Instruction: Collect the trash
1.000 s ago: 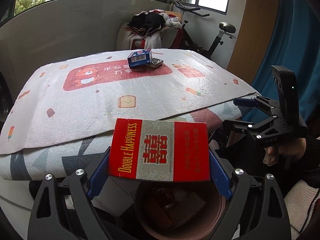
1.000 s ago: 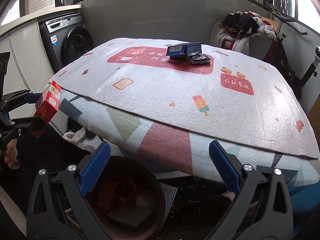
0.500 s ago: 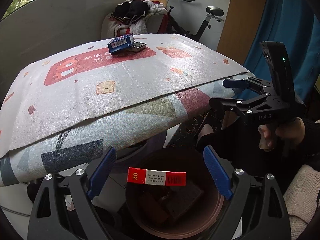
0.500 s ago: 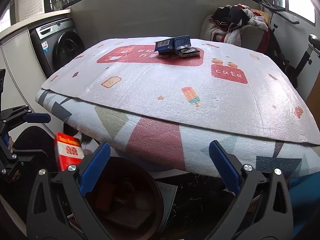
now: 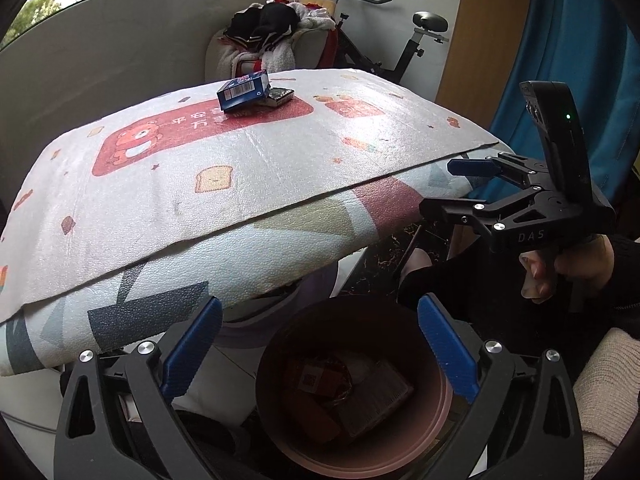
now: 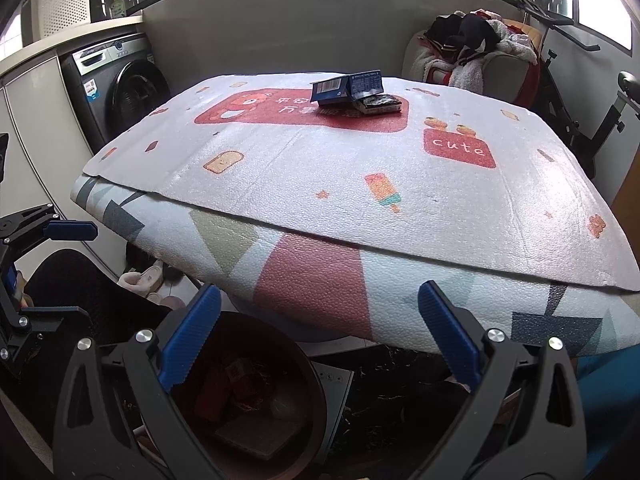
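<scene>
The landmark is the round bin (image 5: pixel 352 392), standing on the floor below the near edge of the table (image 5: pixel 280 240); its rim is pinkish and its inner wall dark. The left gripper (image 5: pixel 320 356) hangs directly above the bin; its blue-padded fingers are spread wide with nothing between them. The right gripper (image 5: pixel 452 188) is up and to the right of the bin, beside the table's right corner; its fingers are likewise parted and hold nothing; a hand (image 5: pixel 568 268) grips its handle. In the right wrist view, the right gripper (image 6: pixel 320 344) sits above and right of the bin (image 6: pixel 248 400), with the left gripper (image 6: pixel 48 272) to the bin's left. Inside the bin lie several discarded packets (image 5: pixel 344 384), reddish and grey; individual items cannot be told apart with certainty. Well beyond the bin, on the far part of the table's printed mat, a blue box (image 5: pixel 243 90) rests tilted against a small dark packet (image 5: pixel 280 97); both touch each other.
</scene>
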The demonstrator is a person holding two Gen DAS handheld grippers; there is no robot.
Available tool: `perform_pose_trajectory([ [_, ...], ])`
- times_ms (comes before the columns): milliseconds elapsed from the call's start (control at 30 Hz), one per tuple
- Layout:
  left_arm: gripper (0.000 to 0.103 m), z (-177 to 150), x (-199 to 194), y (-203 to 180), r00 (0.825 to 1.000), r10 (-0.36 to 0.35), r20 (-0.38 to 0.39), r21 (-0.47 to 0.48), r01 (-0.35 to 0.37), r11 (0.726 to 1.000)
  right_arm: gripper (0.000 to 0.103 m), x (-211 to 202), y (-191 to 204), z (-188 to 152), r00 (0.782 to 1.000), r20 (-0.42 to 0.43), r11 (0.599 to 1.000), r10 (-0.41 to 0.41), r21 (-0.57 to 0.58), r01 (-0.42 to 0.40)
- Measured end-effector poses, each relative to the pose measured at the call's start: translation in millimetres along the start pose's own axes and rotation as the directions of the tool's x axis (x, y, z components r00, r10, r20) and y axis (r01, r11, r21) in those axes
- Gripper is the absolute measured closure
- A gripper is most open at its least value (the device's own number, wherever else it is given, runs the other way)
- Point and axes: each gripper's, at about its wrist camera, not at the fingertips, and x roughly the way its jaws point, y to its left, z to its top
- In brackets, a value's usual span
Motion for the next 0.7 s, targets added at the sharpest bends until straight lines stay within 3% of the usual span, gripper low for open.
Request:
perform_pose_trajectory([
  [433,0.006,24,-23,24,0.997,0.017,0.080,-0.070,-0.012,0.997,0.006,-1,0,7,1.000,-0.002,1.000,-0.006,-0.007,0.006],
  [700,0.006,51,-33,46,0.989,0.050,0.139,-0.102,-0.036,0.994,0.006,-9,-14,29,0.999,0.023,1.000,-0.027,0.013,0.026],
])
